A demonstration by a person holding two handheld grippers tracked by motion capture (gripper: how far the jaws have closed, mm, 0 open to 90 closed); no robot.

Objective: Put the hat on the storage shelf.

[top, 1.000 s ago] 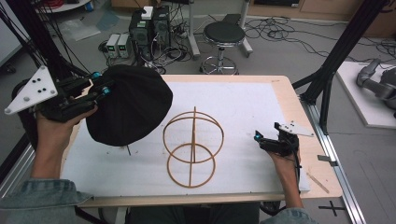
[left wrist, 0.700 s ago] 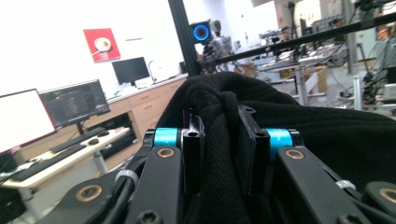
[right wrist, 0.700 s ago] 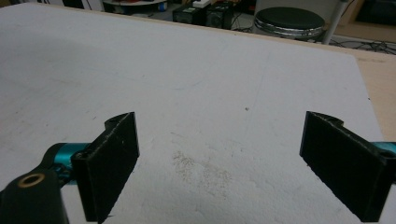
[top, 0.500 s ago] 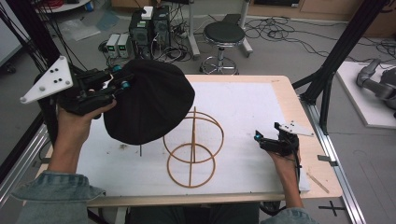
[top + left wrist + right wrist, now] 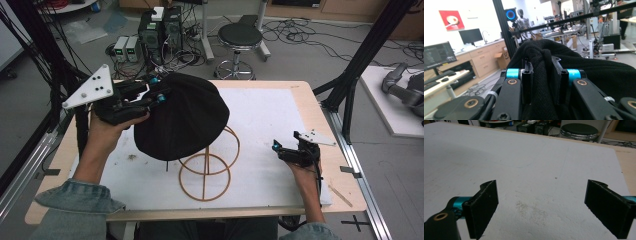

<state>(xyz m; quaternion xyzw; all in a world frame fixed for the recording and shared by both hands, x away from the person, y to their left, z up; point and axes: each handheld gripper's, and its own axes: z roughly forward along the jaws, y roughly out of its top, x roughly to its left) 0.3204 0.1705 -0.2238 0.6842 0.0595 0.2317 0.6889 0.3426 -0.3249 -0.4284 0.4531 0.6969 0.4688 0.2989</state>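
Your left gripper (image 5: 159, 96) is clamped on a bunched fold at the edge of the black hat (image 5: 180, 117); in the left gripper view the jaws are nearly closed, with the knit fabric (image 5: 543, 75) pinched between them. That edge grip lets the crown hang free and open downward, which is probably why you hold it there: the hat sits above and slightly to the left of the wooden wire stand (image 5: 207, 162), covering the stand's upper left part, so the opening can drop over the frame.

Your right gripper (image 5: 278, 148) rests low on the white board (image 5: 280, 115), well to the right of the stand. Its jaws are spread wide with nothing between them, apparently parked to keep clear or to steady the stand if needed.

The hat: black, soft, matte knit, rounded like a dome, sagging slightly on the side away from the grip. A thin dark thread or tag dangles from its lower edge toward the stand's left side.
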